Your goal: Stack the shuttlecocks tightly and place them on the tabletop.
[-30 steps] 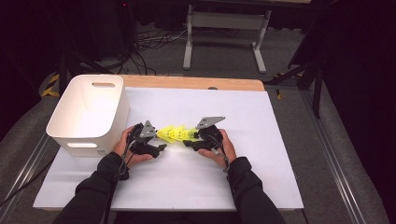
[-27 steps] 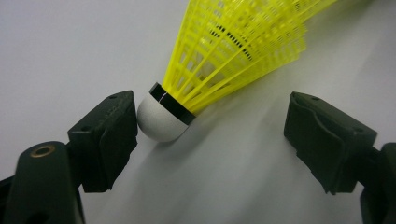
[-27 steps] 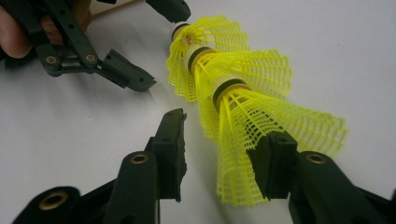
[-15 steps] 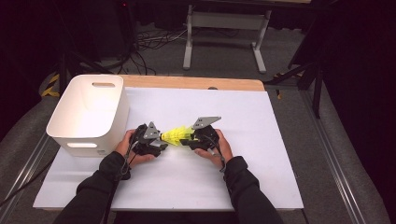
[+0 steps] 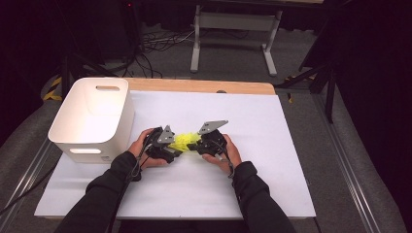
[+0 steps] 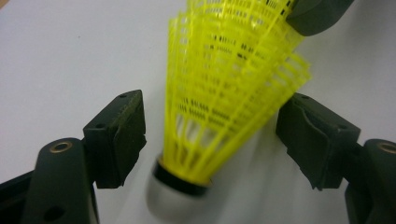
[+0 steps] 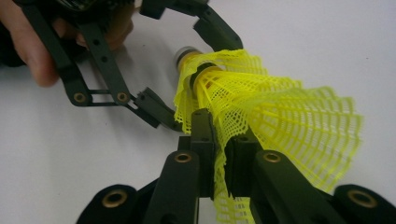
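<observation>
Nested yellow shuttlecocks (image 5: 184,141): light, springy mesh, easily crushed.
Your right gripper (image 7: 219,140) is pinching a skirt edge; left gripper (image 6: 215,140), jaws just opening, straddles them untouched. Grab the firm cork base.

No readable text — no labels, numbers

White bin (image 5: 92,119) blocks frame's left; open tabletop (image 5: 272,160) to the right & bottom of frame, w/ room to pass.
</observation>
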`<state>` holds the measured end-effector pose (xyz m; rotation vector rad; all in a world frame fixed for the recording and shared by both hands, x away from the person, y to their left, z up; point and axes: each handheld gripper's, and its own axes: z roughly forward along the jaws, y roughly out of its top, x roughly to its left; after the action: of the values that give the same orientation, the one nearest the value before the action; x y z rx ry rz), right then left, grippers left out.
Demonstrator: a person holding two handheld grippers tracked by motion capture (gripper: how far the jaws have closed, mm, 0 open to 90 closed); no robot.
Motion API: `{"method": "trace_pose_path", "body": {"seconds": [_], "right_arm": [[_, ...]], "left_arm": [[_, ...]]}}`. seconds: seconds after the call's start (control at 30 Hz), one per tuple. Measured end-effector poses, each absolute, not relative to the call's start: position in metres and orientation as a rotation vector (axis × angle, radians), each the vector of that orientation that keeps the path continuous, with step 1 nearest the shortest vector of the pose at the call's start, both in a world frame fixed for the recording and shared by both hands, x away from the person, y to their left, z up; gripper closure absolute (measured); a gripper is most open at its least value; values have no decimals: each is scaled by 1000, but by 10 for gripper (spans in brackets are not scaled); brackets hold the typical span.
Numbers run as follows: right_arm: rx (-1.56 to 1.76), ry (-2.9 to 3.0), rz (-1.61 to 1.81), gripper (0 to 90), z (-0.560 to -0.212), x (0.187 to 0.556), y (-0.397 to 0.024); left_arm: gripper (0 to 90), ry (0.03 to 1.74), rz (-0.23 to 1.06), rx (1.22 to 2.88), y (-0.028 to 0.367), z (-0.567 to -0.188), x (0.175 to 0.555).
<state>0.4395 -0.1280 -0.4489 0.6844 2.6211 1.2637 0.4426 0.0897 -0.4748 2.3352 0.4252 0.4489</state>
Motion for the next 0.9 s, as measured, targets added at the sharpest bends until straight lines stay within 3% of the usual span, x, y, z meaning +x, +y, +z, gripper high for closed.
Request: {"method": "trace_pose_path", "body": {"seconds": [0.4, 0.63, 0.9], "right_arm": [[651, 2637, 1297, 854, -446, 436, -123], [647, 2625, 1325, 834, -443, 434, -123], [608, 2619, 1296, 641, -428, 422, -121]], "left_arm": [[447, 376, 418, 2325, 80, -475, 441], [513, 369, 428, 2297, 81, -473, 440], [572, 350, 423, 2221, 87, -471, 435]]}}
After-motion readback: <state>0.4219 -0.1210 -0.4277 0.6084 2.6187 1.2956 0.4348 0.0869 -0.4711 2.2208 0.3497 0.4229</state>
